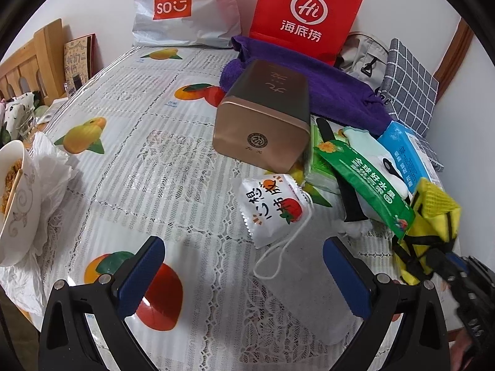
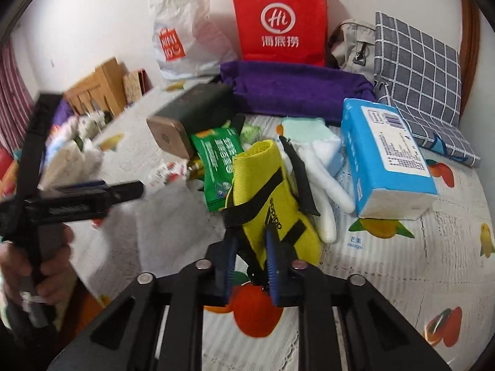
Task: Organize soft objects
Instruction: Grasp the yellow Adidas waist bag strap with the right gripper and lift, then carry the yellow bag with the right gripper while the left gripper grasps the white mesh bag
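My right gripper (image 2: 249, 241) is shut on a yellow adidas mesh pouch with black straps (image 2: 263, 191); it also shows at the right edge of the left wrist view (image 1: 433, 216). My left gripper (image 1: 244, 266) is open and empty above the fruit-print tablecloth (image 1: 130, 142), just short of a white snack packet (image 1: 272, 207). Behind lie a purple towel (image 2: 294, 89), a white and mint glove (image 2: 318, 167), a green packet (image 2: 219, 160) and a blue tissue pack (image 2: 386, 157).
A gold tin (image 1: 266, 117) lies on its side mid-table. A red paper bag (image 1: 306, 12), a white MINISO bag (image 1: 182, 6), a grey backpack (image 2: 352, 43) and a checked cushion (image 2: 417, 77) stand at the wall. A bowl of food (image 1: 15, 198) sits at the left edge.
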Motion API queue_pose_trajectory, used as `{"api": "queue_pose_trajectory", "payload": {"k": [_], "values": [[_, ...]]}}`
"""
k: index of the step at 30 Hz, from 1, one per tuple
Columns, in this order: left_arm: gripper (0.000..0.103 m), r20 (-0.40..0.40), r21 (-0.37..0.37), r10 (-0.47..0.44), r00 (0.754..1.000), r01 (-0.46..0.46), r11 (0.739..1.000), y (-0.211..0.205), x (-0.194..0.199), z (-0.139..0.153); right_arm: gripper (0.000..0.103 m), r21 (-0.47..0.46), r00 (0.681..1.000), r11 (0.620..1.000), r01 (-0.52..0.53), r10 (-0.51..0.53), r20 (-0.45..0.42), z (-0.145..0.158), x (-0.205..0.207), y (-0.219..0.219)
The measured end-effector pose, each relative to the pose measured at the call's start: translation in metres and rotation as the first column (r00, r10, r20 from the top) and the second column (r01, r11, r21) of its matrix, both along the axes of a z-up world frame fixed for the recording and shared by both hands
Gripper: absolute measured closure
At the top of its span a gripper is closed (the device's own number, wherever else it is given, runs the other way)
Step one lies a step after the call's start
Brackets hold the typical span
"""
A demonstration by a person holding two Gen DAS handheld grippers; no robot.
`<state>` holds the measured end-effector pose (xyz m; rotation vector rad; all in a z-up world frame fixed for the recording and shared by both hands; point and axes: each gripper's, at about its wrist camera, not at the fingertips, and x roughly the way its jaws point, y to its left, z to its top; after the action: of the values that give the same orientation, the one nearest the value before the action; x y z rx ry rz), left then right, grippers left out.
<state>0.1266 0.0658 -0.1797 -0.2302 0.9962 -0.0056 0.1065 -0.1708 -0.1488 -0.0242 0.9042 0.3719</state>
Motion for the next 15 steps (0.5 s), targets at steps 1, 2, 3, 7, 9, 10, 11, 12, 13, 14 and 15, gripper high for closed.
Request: {"api": "queue_pose_trajectory", "payload": {"k": [1, 2, 3, 7, 9, 10, 11, 12, 13, 14, 15], "values": [[0.0, -0.003, 0.002, -0.001, 1.0, 0.001, 1.0, -0.002, 0.0, 0.0, 0.091, 0.028, 1.0, 1.0, -0.001, 0.001, -0.004, 0.004, -0.002, -0.005], [0.0, -0.005, 0.002, -0.003, 1.0, 0.003, 1.0, -0.003, 0.0, 0.0, 0.093, 0.041, 1.0, 0.999, 0.0, 0.0, -0.007, 0.006, -0.003, -0.008], [0.0, -0.007, 0.003, -0.006, 1.0, 0.006, 1.0, -0.004, 0.0, 0.001, 0.093, 0.053, 1.0, 0.999, 0.003, -0.002, -0.01, 0.009, -0.004, -0.012], [0.0, -0.016, 0.03, -0.012, 1.0, 0.012, 0.999, -0.011, -0.002, 0.002, 0.094, 0.086, 1.0, 0.996, 0.019, -0.017, -0.02, 0.017, -0.013, -0.026], [0.0, -0.024, 0.041, -0.013, 1.0, 0.014, 0.999, -0.014, -0.003, 0.002, 0.094, 0.073, 0.999, 0.997, 0.036, -0.034, -0.023, 0.02, -0.019, -0.033], [0.0, -0.03, 0.045, -0.013, 0.999, 0.014, 0.999, -0.015, -0.003, 0.001, 0.094, 0.067, 0.999, 0.997, 0.045, -0.043, -0.025, 0.021, -0.022, -0.037], [0.0, -0.035, 0.046, -0.013, 0.999, 0.015, 0.999, -0.016, -0.004, 0.001, 0.094, 0.063, 0.998, 0.997, 0.053, -0.052, -0.028, 0.023, -0.025, -0.042], [0.0, -0.04, 0.047, -0.015, 0.999, 0.017, 0.999, -0.016, -0.004, 0.0, 0.094, 0.059, 0.997, 0.996, 0.066, -0.064, -0.033, 0.025, -0.028, -0.049], [0.0, -0.044, 0.044, -0.018, 0.999, 0.02, 0.999, -0.017, -0.005, -0.001, 0.094, 0.051, 0.996, 0.996, 0.079, -0.077, -0.04, 0.026, -0.03, -0.054], [0.0, -0.048, 0.038, -0.021, 0.999, 0.023, 0.999, -0.017, -0.005, -0.002, 0.094, 0.044, 0.995, 0.995, 0.094, -0.092, -0.043, 0.027, -0.032, -0.06], [0.0, -0.054, 0.029, -0.026, 0.998, 0.028, 0.999, -0.018, -0.006, -0.003, 0.094, 0.039, 0.993, 0.993, 0.115, -0.113, -0.044, 0.027, -0.034, -0.067]]}}
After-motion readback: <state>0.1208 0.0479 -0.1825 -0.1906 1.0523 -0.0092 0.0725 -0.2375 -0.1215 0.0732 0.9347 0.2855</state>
